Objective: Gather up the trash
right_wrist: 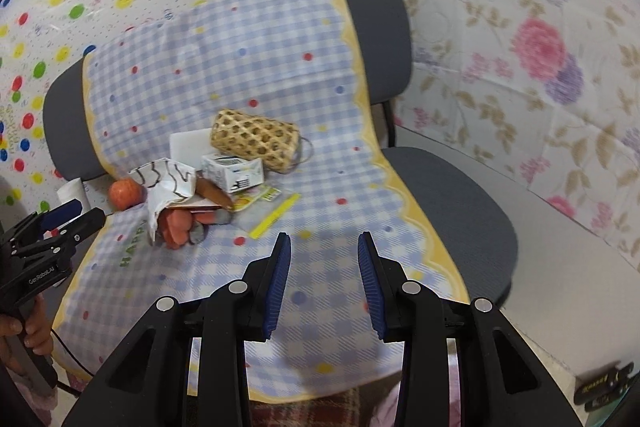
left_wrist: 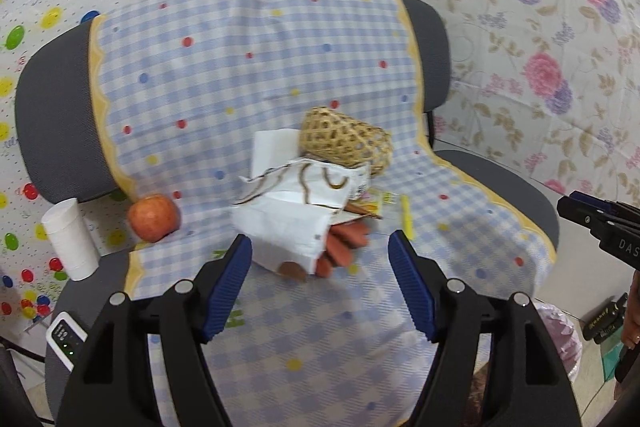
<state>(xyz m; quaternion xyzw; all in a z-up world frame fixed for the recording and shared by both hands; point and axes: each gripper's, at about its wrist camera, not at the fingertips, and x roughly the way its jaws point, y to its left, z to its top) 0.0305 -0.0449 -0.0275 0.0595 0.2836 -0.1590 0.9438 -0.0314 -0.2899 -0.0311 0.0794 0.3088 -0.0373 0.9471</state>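
Note:
A crumpled white paper bag with brown squiggles [left_wrist: 296, 203] lies on the checked cloth of a chair seat, with orange sausage-like pieces [left_wrist: 344, 247] spilling from its mouth. It also shows in the right wrist view [right_wrist: 168, 187]. My left gripper [left_wrist: 320, 259] is open, its blue pads on either side of the bag's near end, just short of it. My right gripper [right_wrist: 324, 259] is open and empty over bare cloth, to the right of the pile. A small white carton [right_wrist: 234, 173], a yellow wrapper [right_wrist: 256, 197] and a yellow strip [right_wrist: 274, 215] lie beside the bag.
A woven bamboo basket [right_wrist: 258, 141] lies on its side behind the pile. An apple [left_wrist: 154, 217] and a white paper cup [left_wrist: 70, 239] sit at the seat's left edge. The grey chair back [left_wrist: 52, 115] stands behind. A pink-lined bin [left_wrist: 560, 339] is low on the right.

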